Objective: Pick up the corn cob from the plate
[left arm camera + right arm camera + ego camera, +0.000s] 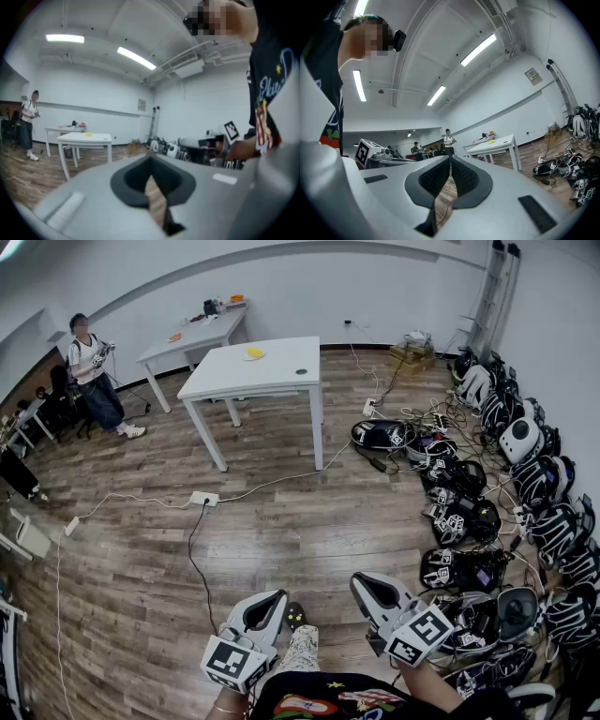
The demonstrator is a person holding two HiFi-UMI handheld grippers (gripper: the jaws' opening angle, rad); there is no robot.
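You are holding the left gripper [274, 599] low beside your body, fingers pressed together on nothing, likely because the approach is not yet starting. The corn cob [254, 352] is lying well apart across the floor [281, 521] on the white worktop [281, 381]; its plate is showing too small to confirm. You are carrying the right gripper [364, 583] likewise, fingers together, empty.
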